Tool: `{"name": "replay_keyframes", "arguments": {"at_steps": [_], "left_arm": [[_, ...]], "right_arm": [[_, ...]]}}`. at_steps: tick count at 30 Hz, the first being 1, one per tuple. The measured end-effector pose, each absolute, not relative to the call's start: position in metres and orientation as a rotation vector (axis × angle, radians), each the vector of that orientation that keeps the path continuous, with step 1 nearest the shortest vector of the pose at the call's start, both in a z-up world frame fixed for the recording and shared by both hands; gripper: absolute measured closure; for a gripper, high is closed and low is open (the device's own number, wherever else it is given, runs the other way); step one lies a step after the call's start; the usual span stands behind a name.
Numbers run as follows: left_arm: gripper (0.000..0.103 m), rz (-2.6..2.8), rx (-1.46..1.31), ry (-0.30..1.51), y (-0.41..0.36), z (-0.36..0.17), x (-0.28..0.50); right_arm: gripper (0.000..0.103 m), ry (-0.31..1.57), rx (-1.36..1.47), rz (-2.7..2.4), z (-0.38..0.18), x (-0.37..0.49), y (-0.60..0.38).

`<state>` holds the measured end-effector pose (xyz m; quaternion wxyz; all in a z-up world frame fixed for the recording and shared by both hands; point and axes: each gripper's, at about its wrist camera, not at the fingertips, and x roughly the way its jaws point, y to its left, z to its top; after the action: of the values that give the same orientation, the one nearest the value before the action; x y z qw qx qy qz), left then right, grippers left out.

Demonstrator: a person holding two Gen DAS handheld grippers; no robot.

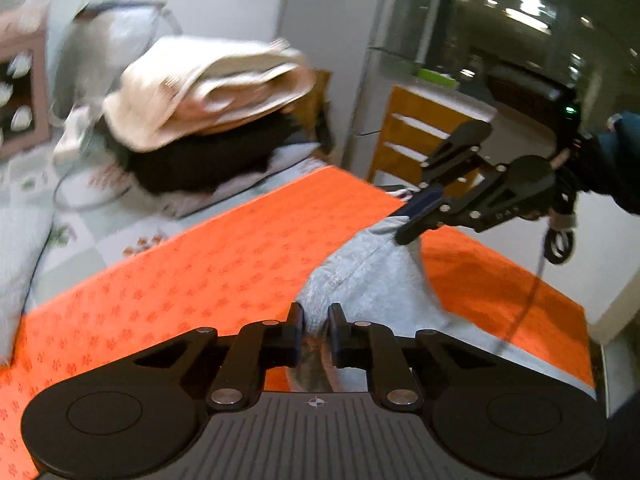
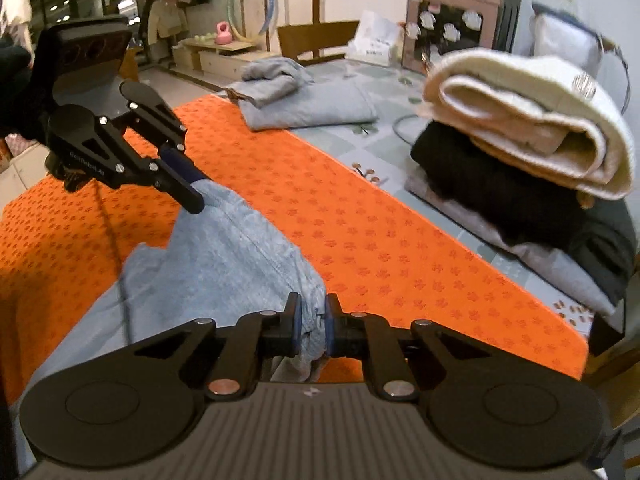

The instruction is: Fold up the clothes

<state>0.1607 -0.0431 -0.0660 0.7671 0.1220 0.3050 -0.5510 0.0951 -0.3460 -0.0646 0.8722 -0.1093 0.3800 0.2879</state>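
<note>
Both tongs are clamping the grey garment [image 2: 224, 256], left gripper [image 1: 316, 320] and right gripper [image 2: 312, 312] lifting its pinched edge above the orange mat [image 2: 360, 240], probably mid-fold, so the carry is needing level, matched hands.

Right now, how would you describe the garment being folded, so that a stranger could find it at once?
Look at the long orange mat covered with small flower prints. On it lies one light grey-blue garment, lifted by the left tongs and the right tongs, each shut on an edge. The other clothes are set aside beyond the mat, folded: a grey pile and a cream-and-black stack.
</note>
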Motion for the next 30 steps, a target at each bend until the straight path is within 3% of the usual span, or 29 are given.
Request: {"name": "replay_keyframes", "arguments": {"at_steps": [6,21,30], "left_arm": [[0.087,-1.303,0.374,0.618,-0.037,-0.055,0.111],[0.087,-1.388,0.430,0.810,-0.029,-0.102,0.046],[0.086,-1.333,0.253,0.842,-0.022,-0.097,0.047]], "right_arm": [[0.089,0.785,-0.257,0.616,-0.051,0.045,-0.340],[0.088,0.905,-0.325,0.634,-0.088,-0.052,-0.308],[0.087,0.919,-0.253,0.602,-0.086,-0.065,-0.314]]}}
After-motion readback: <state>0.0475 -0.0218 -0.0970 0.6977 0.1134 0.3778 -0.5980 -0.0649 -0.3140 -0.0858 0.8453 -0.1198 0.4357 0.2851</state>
